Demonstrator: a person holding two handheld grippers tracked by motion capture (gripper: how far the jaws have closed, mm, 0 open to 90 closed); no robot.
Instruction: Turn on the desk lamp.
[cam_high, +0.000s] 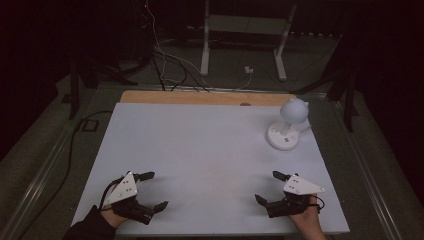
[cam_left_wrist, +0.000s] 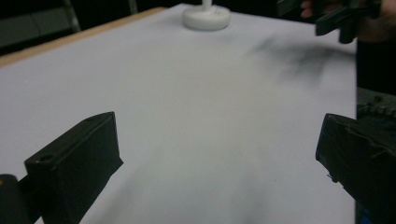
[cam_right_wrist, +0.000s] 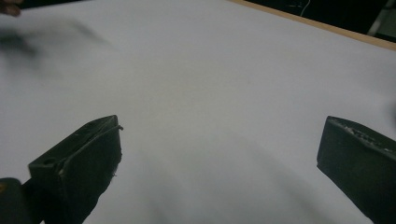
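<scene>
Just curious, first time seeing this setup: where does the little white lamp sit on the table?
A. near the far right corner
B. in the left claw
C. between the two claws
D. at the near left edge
A: the white lamp stands near the table's far right corner, well beyond both claws.

Table (cam_high: 210, 150): stands on the floor, with the person at its near edge.
Lamp (cam_high: 287, 125): on the table, at the far right, near the right edge and just short of the far edge; its base (cam_left_wrist: 206, 17) sits flat on the top.
Left gripper (cam_high: 156, 190): at the near left corner of the table, low over the top, jaws set wide apart and pointing toward the right.
Right gripper (cam_high: 267, 187): at the near right corner, jaws spread wide and pointing toward the left; well in front of the lamp.
Grippers to each other: well apart, bare table between them.
Stand (cam_high: 245, 30): on the floor behind the table.
Cables (cam_high: 165, 65): on the floor behind the table, left of the stand.
</scene>
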